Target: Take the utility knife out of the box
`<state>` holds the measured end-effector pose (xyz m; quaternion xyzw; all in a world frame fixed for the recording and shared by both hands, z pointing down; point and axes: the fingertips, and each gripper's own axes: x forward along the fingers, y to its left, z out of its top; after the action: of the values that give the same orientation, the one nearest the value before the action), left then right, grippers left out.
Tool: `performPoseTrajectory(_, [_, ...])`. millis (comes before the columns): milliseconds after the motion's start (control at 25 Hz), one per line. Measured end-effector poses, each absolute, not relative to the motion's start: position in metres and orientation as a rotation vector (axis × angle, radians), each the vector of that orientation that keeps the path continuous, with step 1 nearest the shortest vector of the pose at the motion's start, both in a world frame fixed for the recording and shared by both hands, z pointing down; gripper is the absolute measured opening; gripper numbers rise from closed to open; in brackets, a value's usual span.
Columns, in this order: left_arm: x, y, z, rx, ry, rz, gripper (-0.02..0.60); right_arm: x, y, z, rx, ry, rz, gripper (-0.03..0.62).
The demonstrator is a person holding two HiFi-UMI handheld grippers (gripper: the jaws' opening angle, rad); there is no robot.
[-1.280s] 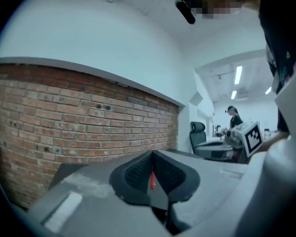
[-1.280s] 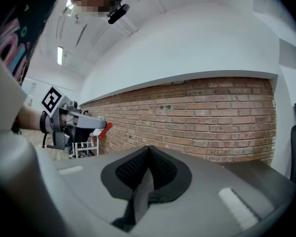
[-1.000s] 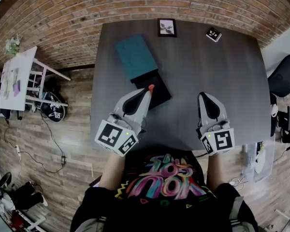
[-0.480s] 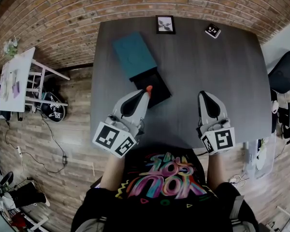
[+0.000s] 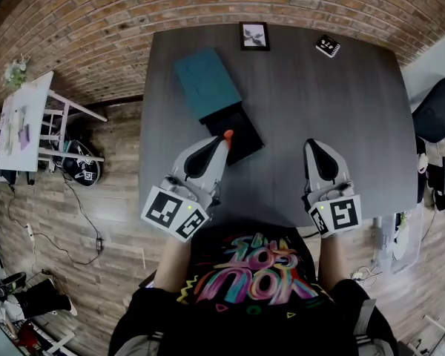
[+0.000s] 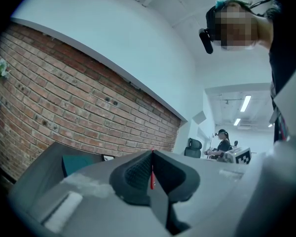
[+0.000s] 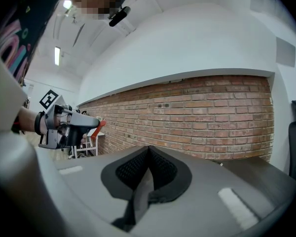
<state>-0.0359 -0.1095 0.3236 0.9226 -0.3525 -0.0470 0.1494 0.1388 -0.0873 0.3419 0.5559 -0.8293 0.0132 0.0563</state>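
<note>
Left gripper (image 5: 222, 143): your fingers (image 6: 133, 174) are pressed together on a slim red-orange utility knife (image 6: 152, 176). Only a thin red edge shows in the seam between the pads. In the head view a short orange end pokes past the tips. The rest of the knife is hidden inside the grip.

Right gripper (image 5: 317, 150): its fingers (image 7: 133, 172) are closed pad to pad with nothing between them. It hangs over the lower right of the dark grey surface (image 5: 334, 95), well apart from the work.

Outward from the left tips: in the head view the knife's orange end sits at the near corner of the shallow black box (image 5: 241, 128), just left of frame centre. The right gripper view shows your left gripper raised in the air at the left of its frame, orange end pointing up. So the knife looks lifted, not lying in the tray. A teal rectangular lid (image 5: 206, 84) lies touching the box's far end, toward the upper left. A small framed picture (image 5: 254, 37) and a square marker tile (image 5: 327, 47) sit near the top edge.

Progress, as judged: lid off, knife gripped and lifted. Whether it has cleared the box rim cannot be told from above. Left to do: draw it back toward you, away from the box.
</note>
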Motion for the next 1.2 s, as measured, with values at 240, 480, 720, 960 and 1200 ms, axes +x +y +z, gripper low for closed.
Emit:
performPoseTrajectory(240, [-0.0350, -0.1098, 0.3249, 2.652, -1.013, -0.130, 0.002, 0.1403, -0.0868, 0.3436, 1.688, -2.509, 0.051, -0.002])
performPoseTrajectory(480, [-0.0374, -0.1121, 0.3261, 2.647, -1.017, -0.125, 0.002, 0.1411, -0.0872, 0.3454, 1.695, -2.498, 0.064, -0.002])
performPoseTrajectory(720, [-0.0384, -0.1122, 0.3283, 2.645, -1.024, -0.120, 0.002, 0.1413, -0.0864, 0.3469, 1.692, -2.499, 0.071, -0.003])
performPoseTrajectory(960, [-0.0368, -0.1123, 0.3290, 2.649, -1.016, -0.120, 0.002, 0.1398, -0.0861, 0.3492, 1.681, -2.501, 0.075, -0.002])
performPoseTrajectory(1200, [-0.0353, -0.1121, 0.3285, 2.656, -1.011, -0.115, 0.002, 0.1398, -0.0845, 0.3512, 1.689, -2.502, 0.083, -0.002])
